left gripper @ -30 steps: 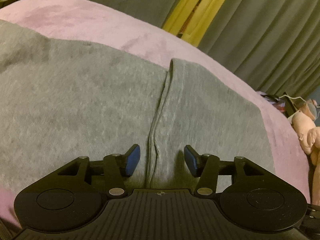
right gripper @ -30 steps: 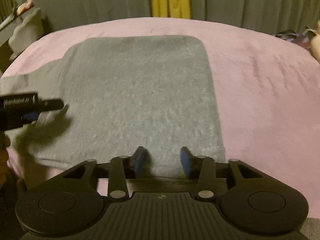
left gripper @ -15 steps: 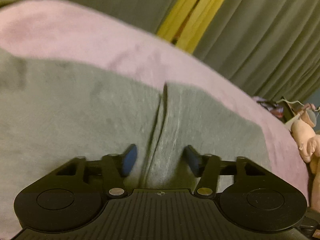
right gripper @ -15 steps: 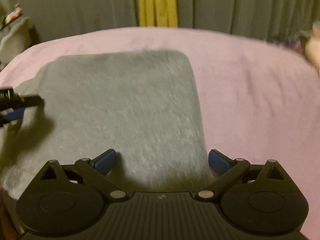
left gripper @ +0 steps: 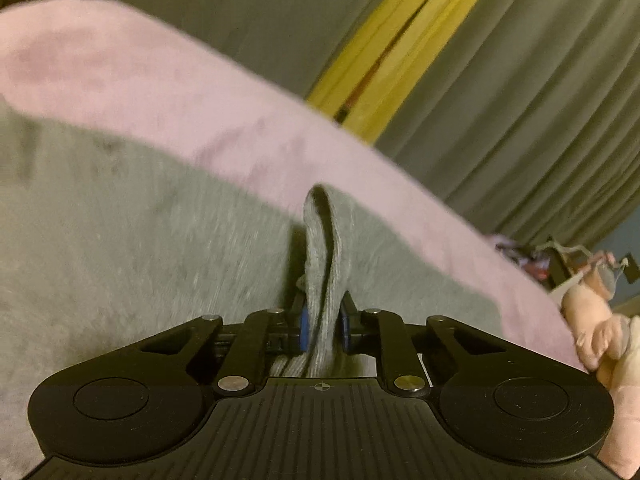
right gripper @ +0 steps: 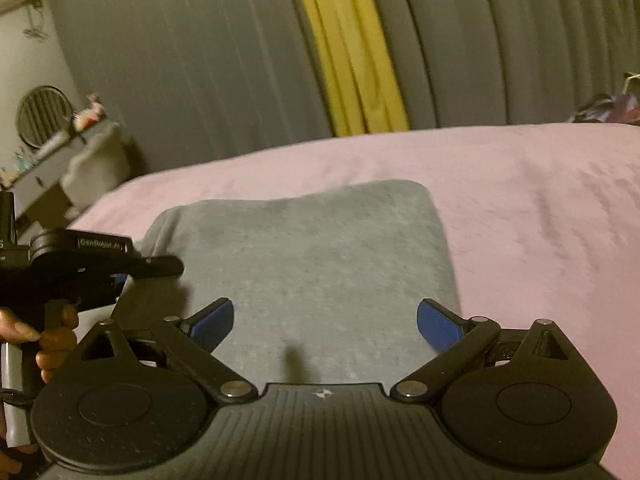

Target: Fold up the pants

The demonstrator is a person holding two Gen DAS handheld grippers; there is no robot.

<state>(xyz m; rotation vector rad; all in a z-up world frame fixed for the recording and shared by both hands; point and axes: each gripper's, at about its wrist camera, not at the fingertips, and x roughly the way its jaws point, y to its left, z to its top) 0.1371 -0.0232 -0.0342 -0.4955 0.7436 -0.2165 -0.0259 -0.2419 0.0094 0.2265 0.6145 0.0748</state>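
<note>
Grey pants lie flat on a pink bed cover. My left gripper is shut on a raised fold of the grey pants, which stands up between its blue pads. In the right wrist view the pants spread ahead. My right gripper is open wide just above their near edge, holding nothing. The left gripper shows at the left of the right wrist view, at the pants' left edge.
Grey curtains with a yellow strip hang behind the bed. A pink plush toy lies at the bed's right side. A shelf with small items stands far left. Pink cover extends right of the pants.
My left gripper has closed on the pants' ridge and lifted it into a fold. My right gripper has opened wide and tilted up, away from the pants' edge.
</note>
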